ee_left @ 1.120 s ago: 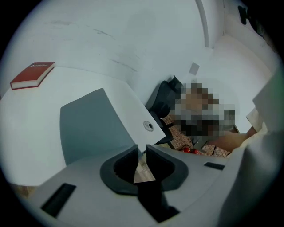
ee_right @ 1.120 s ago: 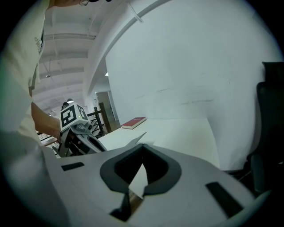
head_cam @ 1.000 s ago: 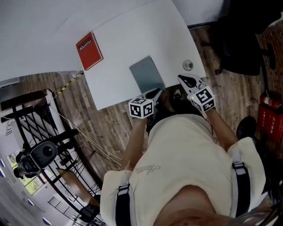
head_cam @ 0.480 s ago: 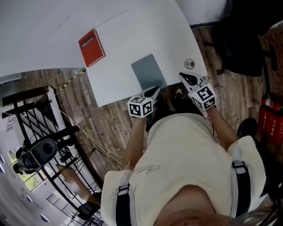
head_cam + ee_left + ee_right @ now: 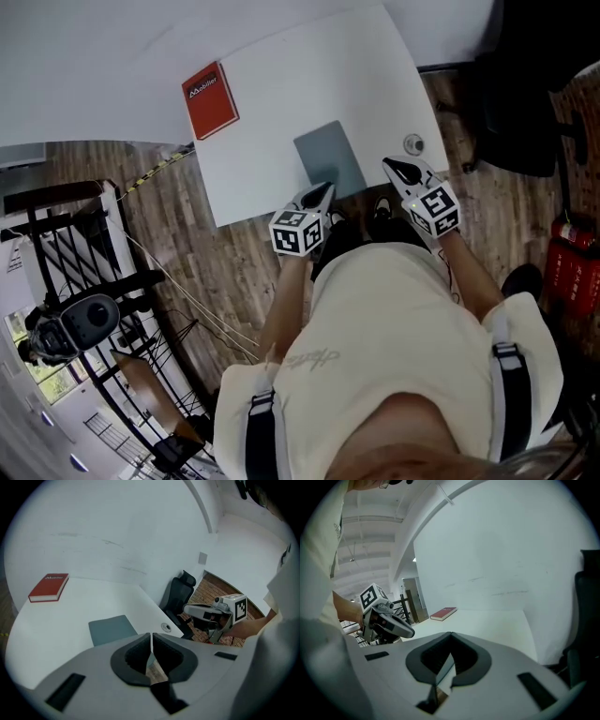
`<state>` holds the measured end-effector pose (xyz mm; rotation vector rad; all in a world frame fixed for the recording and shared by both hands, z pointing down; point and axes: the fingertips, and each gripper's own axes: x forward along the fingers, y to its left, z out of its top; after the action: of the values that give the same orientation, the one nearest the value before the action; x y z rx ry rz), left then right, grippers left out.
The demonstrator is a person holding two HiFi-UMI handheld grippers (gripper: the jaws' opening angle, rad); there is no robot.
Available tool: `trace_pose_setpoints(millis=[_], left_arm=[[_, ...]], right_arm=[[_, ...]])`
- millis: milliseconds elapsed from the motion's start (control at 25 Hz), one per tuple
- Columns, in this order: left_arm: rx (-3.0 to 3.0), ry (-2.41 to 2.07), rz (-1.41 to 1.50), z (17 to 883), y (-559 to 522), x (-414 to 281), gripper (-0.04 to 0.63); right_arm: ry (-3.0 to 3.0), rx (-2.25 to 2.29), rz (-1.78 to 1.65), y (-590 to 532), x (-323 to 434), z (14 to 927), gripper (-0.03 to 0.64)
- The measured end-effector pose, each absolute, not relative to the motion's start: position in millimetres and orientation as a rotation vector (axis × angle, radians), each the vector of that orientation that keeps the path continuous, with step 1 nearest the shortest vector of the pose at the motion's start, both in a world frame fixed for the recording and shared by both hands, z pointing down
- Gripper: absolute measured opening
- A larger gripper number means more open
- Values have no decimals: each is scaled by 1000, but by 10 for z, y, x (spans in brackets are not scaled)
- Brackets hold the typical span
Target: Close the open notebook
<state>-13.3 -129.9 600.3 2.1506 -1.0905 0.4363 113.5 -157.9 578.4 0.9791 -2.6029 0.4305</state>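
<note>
Not much has moved on its own since a second ago. The head camera drifted, so everything on the bench slid toward 3 o'clock in the head view, while both grippers sit at the near edge about where they were.

The notebook (image 5: pixel 328 159) has a grey cover and lies flat and already shut on the white bench (image 5: pixel 281 84), near the near edge. Its long axis runs roughly 11 o'clock to 5 o'clock in the head view, with one short end toward the person. Can't tell which side the spine is on.

The left gripper (image 5: pixel 322 190) pokes in from 6 o'clock, tip right at the notebook's near short edge. I can't say whether it actually touches. In the left gripper view the jaws are together with only a thin slit between them and nothing in it, and the notebook shows just past them toward 10 o'clock.

The right gripper (image 5: pixel 394 169) is at about 4 o'clock from the notebook, close beside it but apart, over the bench's near corner. Its jaws are together too, with nothing held.

Other stuff: a red book (image 5: pixel 210 100) lies well apart from the notebook at about 10 o'clock. A round cable grommet (image 5: pixel 413 143) sits at 3 o'clock from it, near the right gripper's tip. A black office chair (image 5: pixel 525 103) stands on the wood floor (image 5: pixel 234 262) off the bench's 3 o'clock side.
</note>
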Motion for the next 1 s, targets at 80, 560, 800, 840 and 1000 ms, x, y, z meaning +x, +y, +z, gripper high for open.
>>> trace_pose_setpoints(millis=[80,560,800,840,1000], left_arm=[[2181,-1115,424,5895,-1327,-213,31],[2301,-1213,309,5227,-1386,-563,26],[2351,-1311,290,4921,-1455,-821,26],[2357,-1331,290,4878,-1471,-873,26],[2378,-1401,266,4693,-1595,-1060,26]], right_arm=[[-2612,977,395,-1598,1047,5685,8],[-2724,977,284,-1653,685,4957,8],[-2762,1004,237,-1748,558,4622,6],[-2770,1005,226,-1764,532,4581,6],[-2790,994,173,-1856,451,4414,7]])
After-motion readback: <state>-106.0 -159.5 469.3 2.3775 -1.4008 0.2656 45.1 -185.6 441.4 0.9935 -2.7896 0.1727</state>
